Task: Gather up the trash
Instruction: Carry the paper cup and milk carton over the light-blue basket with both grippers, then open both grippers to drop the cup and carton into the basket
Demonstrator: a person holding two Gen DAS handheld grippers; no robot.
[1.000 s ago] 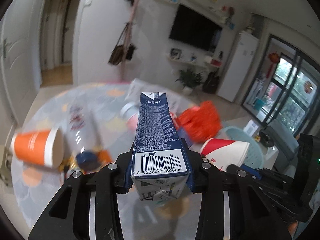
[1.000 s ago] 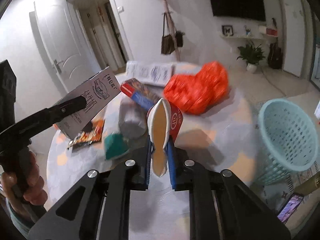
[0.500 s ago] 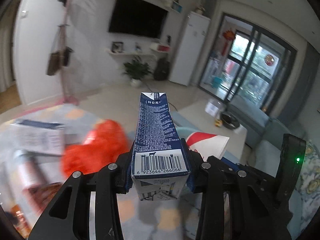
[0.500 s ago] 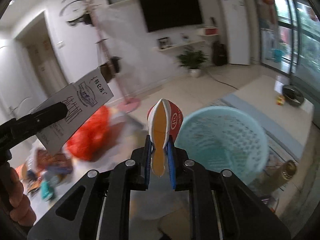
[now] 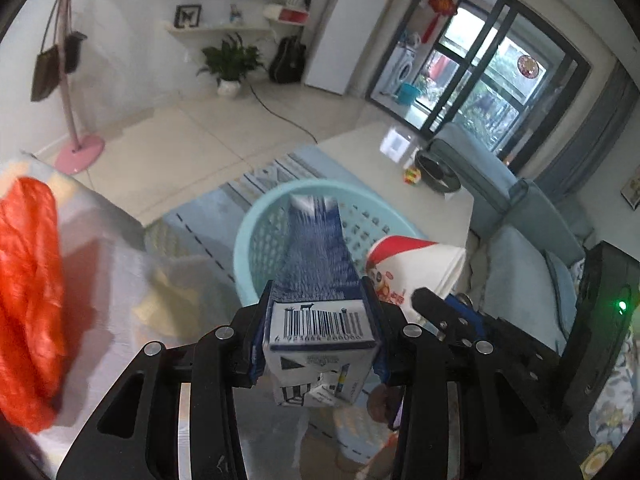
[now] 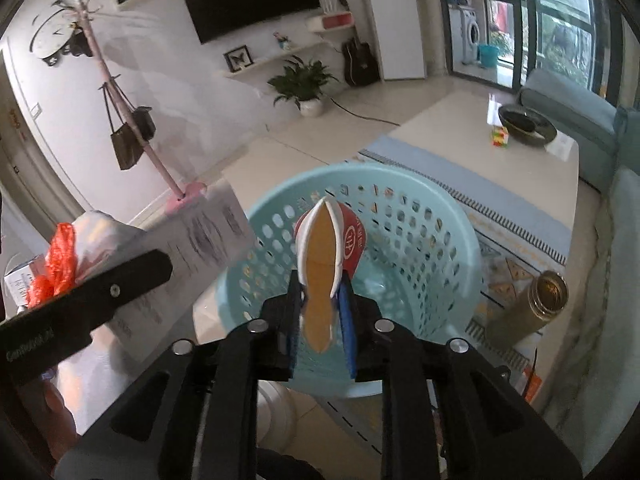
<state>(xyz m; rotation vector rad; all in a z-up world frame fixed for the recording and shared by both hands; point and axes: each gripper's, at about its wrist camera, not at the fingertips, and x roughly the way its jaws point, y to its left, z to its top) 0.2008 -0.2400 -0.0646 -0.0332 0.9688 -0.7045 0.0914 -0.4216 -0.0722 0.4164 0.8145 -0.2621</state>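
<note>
My left gripper (image 5: 320,332) is shut on a blue and white milk carton (image 5: 316,272), held over the table edge and pointing at a light blue plastic basket (image 5: 256,220) on the floor. My right gripper (image 6: 322,320) is shut on a flattened red and white paper cup (image 6: 324,256), held above the same basket (image 6: 452,232). The cup (image 5: 408,268) and right gripper show at the right of the left wrist view. The carton (image 6: 200,240) and left gripper show at the left of the right wrist view.
A red plastic bag (image 5: 32,280) lies on the table (image 5: 120,264) at the left. A gold-coloured flask (image 6: 532,304) stands on the rug beside the basket. A pink coat stand (image 5: 72,120), a low white table (image 6: 460,136) and a sofa (image 5: 520,208) are beyond.
Both grippers have swung right, away from the littered table, and now point down at the basket. Each still holds its item.
</note>
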